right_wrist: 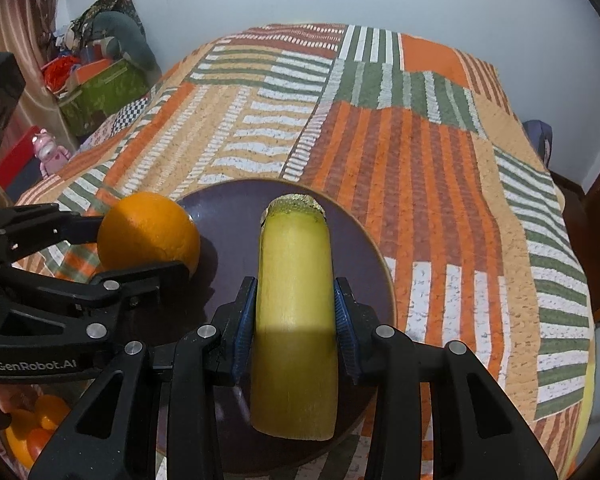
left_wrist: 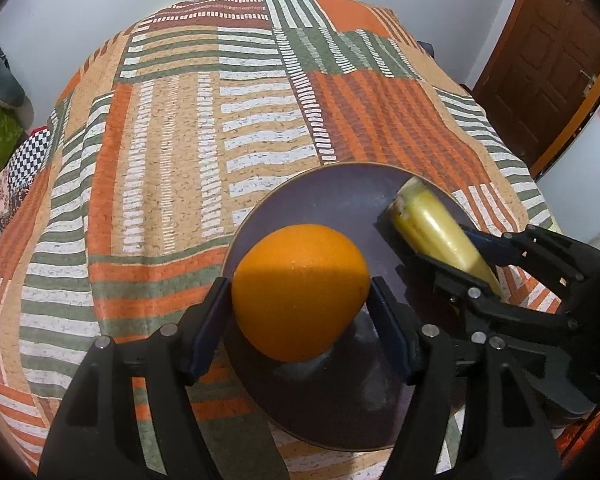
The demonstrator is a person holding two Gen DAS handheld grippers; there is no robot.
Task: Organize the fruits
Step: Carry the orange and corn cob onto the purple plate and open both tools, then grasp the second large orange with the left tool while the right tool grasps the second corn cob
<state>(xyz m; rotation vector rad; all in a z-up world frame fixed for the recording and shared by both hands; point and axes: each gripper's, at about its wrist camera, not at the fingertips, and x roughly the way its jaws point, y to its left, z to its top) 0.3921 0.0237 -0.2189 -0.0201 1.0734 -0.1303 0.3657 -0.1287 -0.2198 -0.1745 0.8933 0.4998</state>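
Note:
My left gripper [left_wrist: 300,308] is shut on an orange [left_wrist: 300,292] and holds it over the near left part of a dark purple plate [left_wrist: 332,200]. My right gripper [right_wrist: 295,320] is shut on a pale yellow cut stalk piece [right_wrist: 294,312], held lengthwise over the same plate [right_wrist: 228,208]. In the right wrist view the orange [right_wrist: 148,236] and the left gripper [right_wrist: 140,248] are at the plate's left edge. In the left wrist view the stalk piece [left_wrist: 432,232] and the right gripper [left_wrist: 452,252] are at the plate's right side.
The plate lies on a bed with a striped orange, green and white quilt [left_wrist: 180,160]. A basket with more oranges [right_wrist: 32,420] is at the lower left. Boxes and clutter [right_wrist: 100,84] stand left of the bed. A brown door [left_wrist: 548,60] is at the right.

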